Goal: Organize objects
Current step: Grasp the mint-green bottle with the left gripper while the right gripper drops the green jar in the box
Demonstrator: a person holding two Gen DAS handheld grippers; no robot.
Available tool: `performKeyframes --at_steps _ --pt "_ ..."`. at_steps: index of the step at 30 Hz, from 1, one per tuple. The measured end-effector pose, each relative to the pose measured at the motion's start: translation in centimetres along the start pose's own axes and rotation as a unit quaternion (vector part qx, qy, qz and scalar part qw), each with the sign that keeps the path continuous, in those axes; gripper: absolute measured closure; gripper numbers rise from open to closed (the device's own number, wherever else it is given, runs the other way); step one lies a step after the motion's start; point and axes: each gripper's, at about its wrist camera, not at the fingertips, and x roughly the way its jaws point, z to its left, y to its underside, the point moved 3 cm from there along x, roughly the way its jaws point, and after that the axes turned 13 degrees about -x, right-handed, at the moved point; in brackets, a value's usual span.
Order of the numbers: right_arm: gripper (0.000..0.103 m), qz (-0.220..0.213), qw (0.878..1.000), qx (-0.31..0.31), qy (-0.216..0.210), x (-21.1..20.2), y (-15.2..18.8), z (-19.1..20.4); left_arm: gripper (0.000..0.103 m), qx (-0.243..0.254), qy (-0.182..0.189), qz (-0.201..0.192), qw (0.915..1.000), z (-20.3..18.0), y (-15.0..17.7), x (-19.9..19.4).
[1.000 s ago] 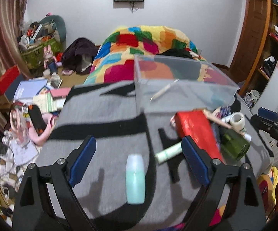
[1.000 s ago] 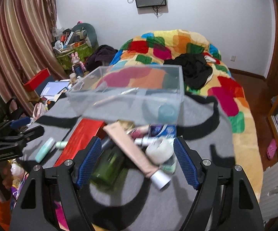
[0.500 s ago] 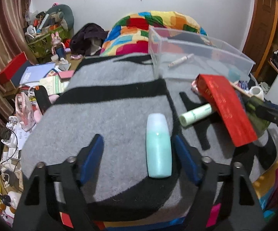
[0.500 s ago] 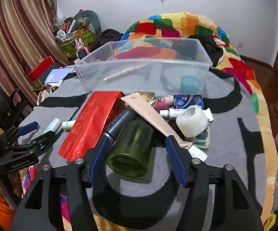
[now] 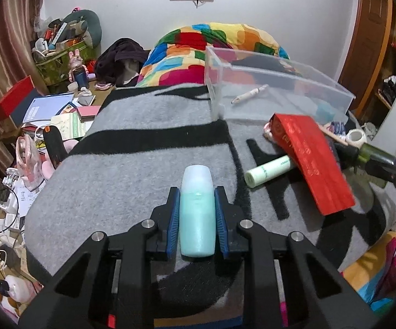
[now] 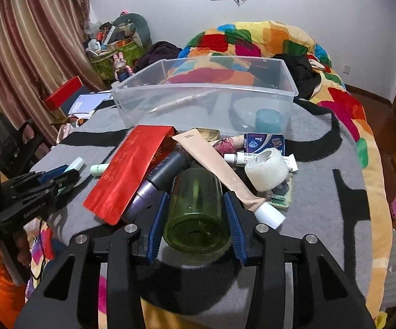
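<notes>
Left gripper (image 5: 197, 213) pinches the teal bottle (image 5: 197, 213), right gripper (image 6: 197, 213) squeezes the green jar (image 6: 197, 208), both seemingly bound for the clear bin (image 6: 206, 89).

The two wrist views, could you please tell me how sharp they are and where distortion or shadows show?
Left wrist view: sharp on the teal plastic bottle between the left gripper pads; the red foil pouch looks slightly smeared; fisheye bends the clear plastic bin. Right wrist view: crisp on the green glass jar in the right gripper; dark shadow lies beneath it.
</notes>
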Motion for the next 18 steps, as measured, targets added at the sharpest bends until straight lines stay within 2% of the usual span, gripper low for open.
performKeyframes --at_steps 9,18 --pt "0.064 -0.052 0.999 -0.009 -0.008 -3.5 -1.8 0.0 0.078 0.005 0.046 -0.046 0.9979 -2.9 -3.5 -2.8" --pt "0.064 -0.090 0.996 0.002 0.028 -4.1 -5.8 -2.2 0.078 0.010 0.081 -0.059 0.9949 -6.1 -7.9 -2.4"
